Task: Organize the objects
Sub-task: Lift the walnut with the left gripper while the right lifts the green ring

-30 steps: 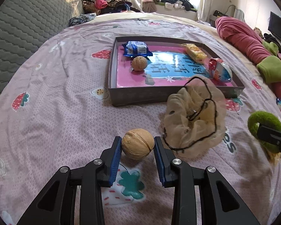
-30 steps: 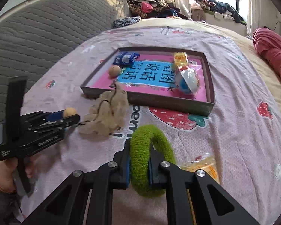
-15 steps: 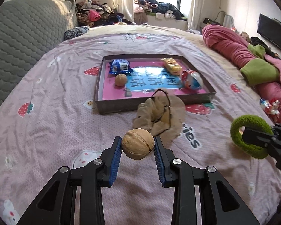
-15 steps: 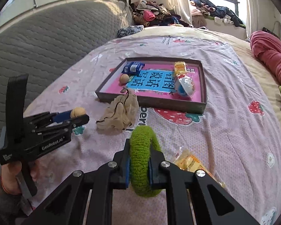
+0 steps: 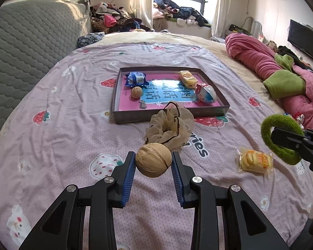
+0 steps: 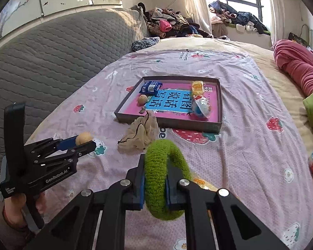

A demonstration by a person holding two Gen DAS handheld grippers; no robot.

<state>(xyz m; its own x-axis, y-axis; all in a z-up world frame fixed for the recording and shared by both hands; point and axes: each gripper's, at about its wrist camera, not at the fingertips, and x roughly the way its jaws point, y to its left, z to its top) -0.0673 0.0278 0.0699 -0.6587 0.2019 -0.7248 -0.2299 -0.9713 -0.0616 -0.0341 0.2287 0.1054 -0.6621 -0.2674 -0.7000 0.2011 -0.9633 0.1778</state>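
Walnut (image 5: pixel 153 160) clamped between left gripper (image 5: pixel 153 164) pads, aloft, well short of the tray (image 5: pixel 169 115) ahead. Green scrunchie (image 6: pixel 164 177) pinched in right gripper (image 6: pixel 155 184). Best carried over the beige mesh pouch (image 5: pixel 170 125), lowered beside the tray's walnut (image 5: pixel 136 92), then released gently.
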